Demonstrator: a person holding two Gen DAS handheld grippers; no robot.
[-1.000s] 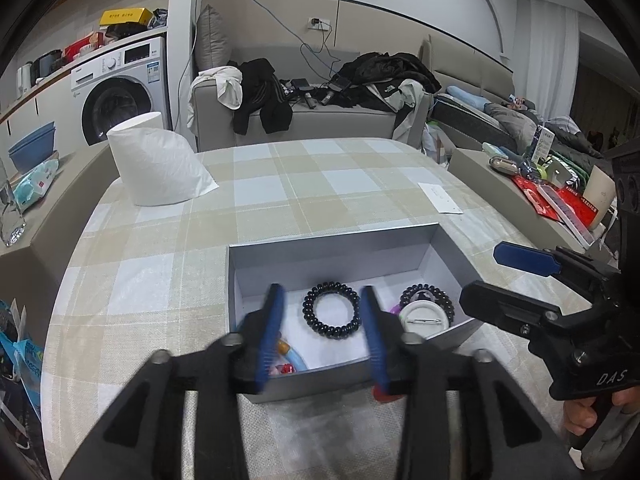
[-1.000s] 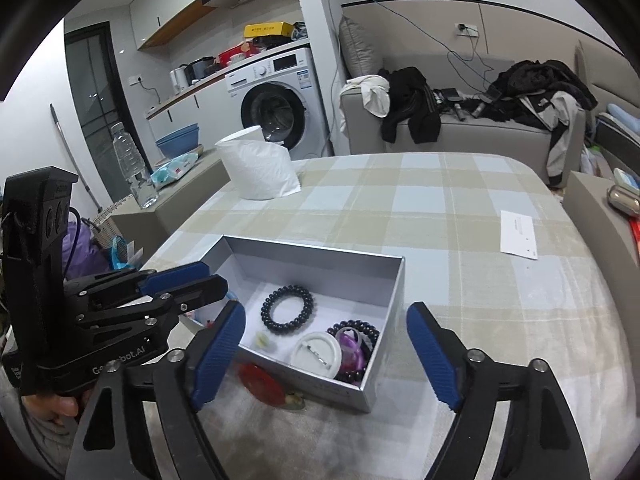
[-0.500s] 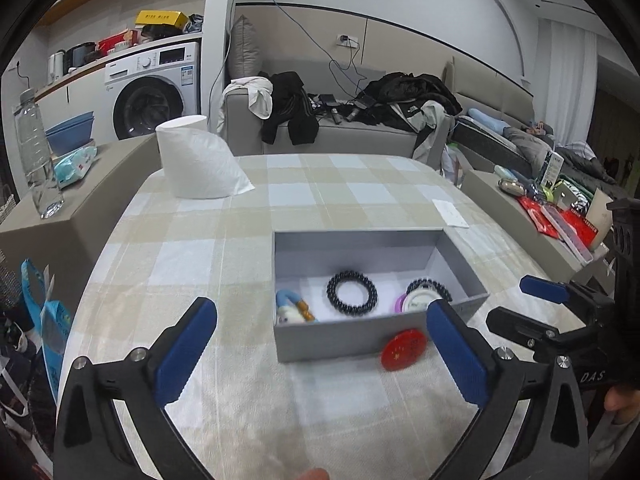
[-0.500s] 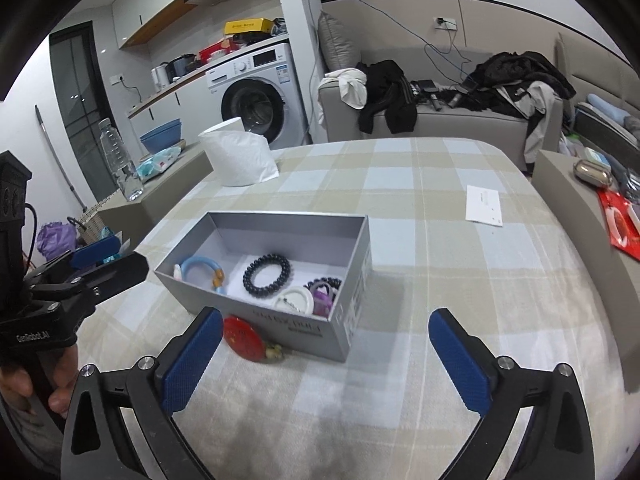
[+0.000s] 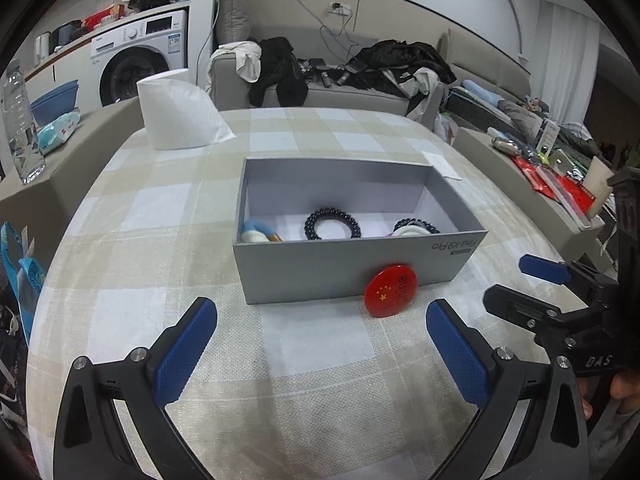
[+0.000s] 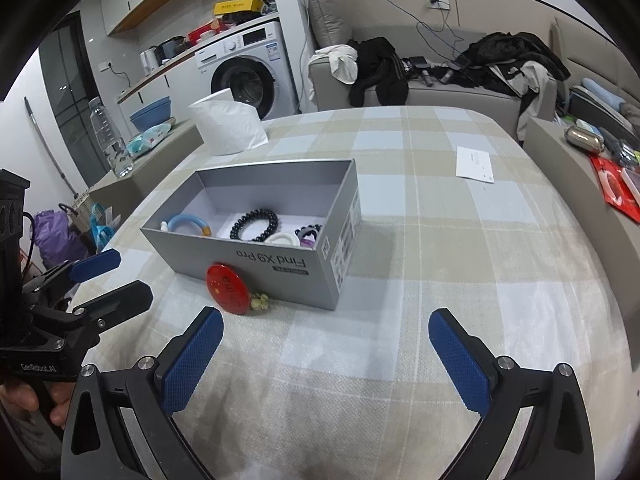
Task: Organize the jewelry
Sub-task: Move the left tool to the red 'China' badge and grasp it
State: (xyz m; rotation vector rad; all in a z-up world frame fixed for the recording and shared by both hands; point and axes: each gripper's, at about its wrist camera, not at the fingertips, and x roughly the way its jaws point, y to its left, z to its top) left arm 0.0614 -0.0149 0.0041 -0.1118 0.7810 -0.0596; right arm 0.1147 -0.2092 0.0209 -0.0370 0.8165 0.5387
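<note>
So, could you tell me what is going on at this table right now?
A person holds two grippers over a checked tablecloth, sorting jewelry into a grey box. The left gripper and right gripper are both open and empty. A black bead bracelet, a blue ring piece and a white ring lie inside the box. A red badge leans against its front wall outside, with a small trinket beside it.

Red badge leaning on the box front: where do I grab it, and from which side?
Take the red badge by its free upper rim, coming from above. It stands tilted against the grey box wall, so probably only that edge is clear for the jaws.
</note>
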